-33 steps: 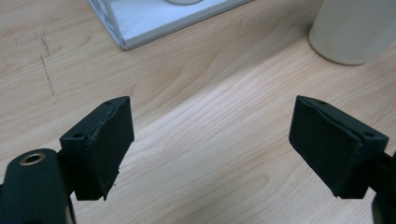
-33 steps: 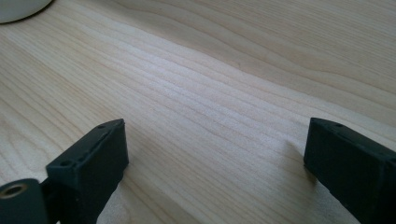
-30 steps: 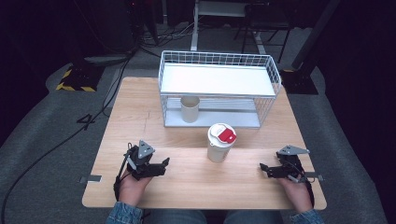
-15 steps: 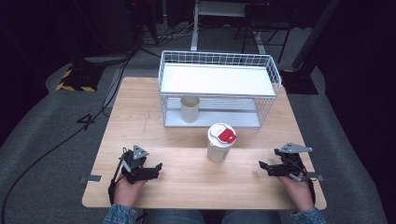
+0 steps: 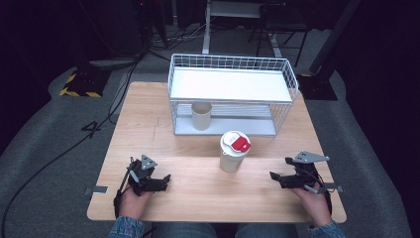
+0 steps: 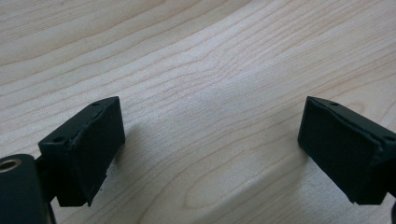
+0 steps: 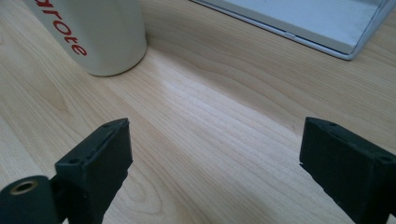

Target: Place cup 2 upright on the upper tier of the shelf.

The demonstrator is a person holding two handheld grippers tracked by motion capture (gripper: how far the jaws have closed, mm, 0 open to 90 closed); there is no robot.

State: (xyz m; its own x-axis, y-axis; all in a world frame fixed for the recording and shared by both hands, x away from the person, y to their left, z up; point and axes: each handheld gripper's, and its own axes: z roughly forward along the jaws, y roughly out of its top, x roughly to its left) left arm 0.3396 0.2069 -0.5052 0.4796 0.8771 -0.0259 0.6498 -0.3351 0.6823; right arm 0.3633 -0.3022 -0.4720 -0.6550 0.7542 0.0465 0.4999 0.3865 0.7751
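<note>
High view | cylindrical paper cup (image 5: 234, 153), red-white lid | grainy wooden table (image 5: 198, 193)

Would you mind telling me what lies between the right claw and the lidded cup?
Nothing: between the right claw and the lidded cup there is just bare table, as the high view and right gripper view show.

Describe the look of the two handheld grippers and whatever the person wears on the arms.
Both are black two-jaw tools, the left gripper and the right gripper, each topped by a grey three-cornered plate. Their jaws end in flat, rectangular black pads with small screw holes on top. A black cable trails from each. The sleeve cuffs are blue denim-like cloth.
</note>
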